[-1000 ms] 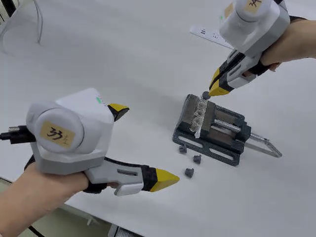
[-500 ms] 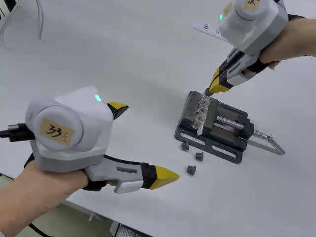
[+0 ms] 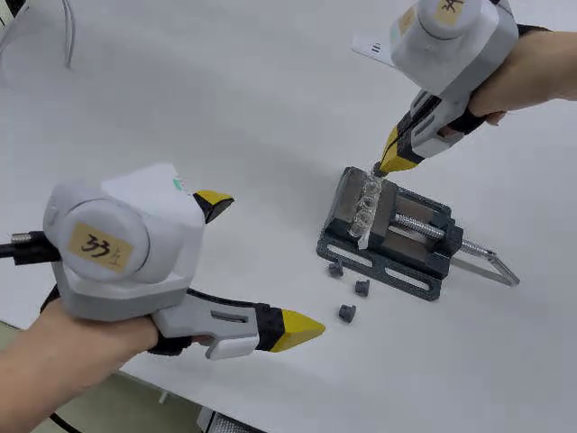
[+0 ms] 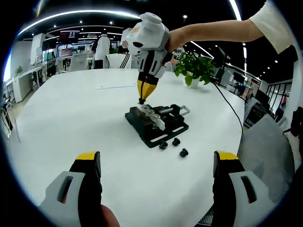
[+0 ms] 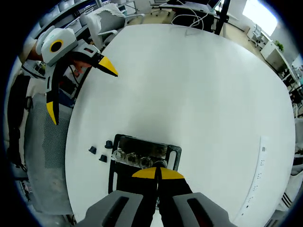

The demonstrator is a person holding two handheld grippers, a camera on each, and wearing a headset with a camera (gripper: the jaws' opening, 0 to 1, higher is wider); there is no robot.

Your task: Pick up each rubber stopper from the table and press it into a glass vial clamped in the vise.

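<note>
Right gripper (image 3: pixel 383 165) clenched on a stopper (image 3: pixel 376 170), stopper sitting on the end vial (image 3: pixel 368 191) of the row in the vise (image 3: pixel 397 248), right below its jaws. Left gripper (image 4: pixel 156 158) released, jaws wide, well apart from vise. 3 loose stoppers (image 3: pixel 361 288) on table (image 3: pixel 225 108) ahead of left gripper, just beside vise.

a tan sticker (image 3: pixel 100 248) on the left gripper (image 3: pixel 259 263) reads 33, then an unclear mark.

left tongs (image 3: pixel 261 262): white shell, yellow tips, tan label; right tongs (image 3: pixel 386 167): alike; sleeve (image 4: pixel 272 23): white
</note>
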